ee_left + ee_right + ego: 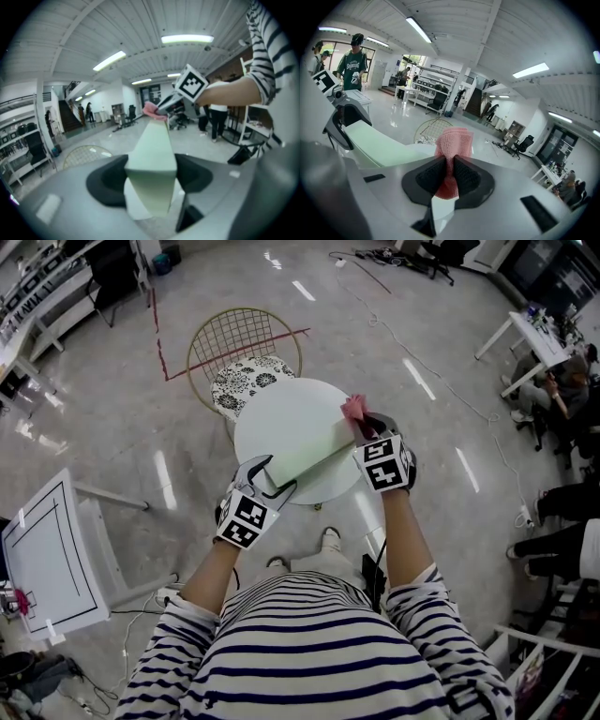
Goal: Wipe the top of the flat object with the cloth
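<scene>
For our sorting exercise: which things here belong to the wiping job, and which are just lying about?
Job: green flat object, pink cloth, left gripper, right gripper.
Lying about: wire chair, patterned cushion, white side table.

Round white table (281,418); wire chair (239,338) just beyond, patterned cushion (246,381) on seat.

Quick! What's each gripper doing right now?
Left gripper: jaws shut on the green board.
Right gripper: jaws shut on the pink cloth.
</scene>
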`<state>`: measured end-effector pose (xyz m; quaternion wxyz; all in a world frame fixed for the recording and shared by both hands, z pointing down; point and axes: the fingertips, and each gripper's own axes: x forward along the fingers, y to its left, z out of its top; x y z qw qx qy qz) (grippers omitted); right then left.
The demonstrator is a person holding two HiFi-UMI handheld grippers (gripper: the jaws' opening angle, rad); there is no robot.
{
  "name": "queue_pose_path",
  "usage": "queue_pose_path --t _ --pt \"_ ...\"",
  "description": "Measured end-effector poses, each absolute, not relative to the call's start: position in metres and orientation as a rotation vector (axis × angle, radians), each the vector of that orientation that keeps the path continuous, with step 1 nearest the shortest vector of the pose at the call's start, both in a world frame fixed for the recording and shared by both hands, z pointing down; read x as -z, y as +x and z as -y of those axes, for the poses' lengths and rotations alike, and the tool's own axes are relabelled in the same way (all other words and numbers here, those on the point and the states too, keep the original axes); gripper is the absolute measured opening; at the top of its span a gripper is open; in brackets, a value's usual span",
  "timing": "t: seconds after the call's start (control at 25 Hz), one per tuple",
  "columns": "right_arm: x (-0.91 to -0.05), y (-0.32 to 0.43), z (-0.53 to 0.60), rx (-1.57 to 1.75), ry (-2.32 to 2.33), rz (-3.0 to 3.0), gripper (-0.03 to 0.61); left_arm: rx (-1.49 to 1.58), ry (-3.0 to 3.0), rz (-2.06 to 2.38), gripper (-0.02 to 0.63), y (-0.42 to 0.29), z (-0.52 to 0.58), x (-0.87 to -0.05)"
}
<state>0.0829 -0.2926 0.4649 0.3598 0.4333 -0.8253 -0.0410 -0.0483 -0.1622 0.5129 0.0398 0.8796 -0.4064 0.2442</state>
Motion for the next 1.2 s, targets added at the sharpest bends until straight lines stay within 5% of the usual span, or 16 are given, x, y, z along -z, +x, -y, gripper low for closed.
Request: queue_pose_path --t 0.44,1.2 --pt "-0.478 0.160 0.267 -0.168 1.535 2.150 0.049 -0.747 2.685 1.252 0.307 -0.049 0.164 -0.512" --pt "-0.527 0.081 0.239 -0.599 1.440 2.505 0.049 -0.733 2.687 1.215 0.301 -0.052 0.168 -0.512"
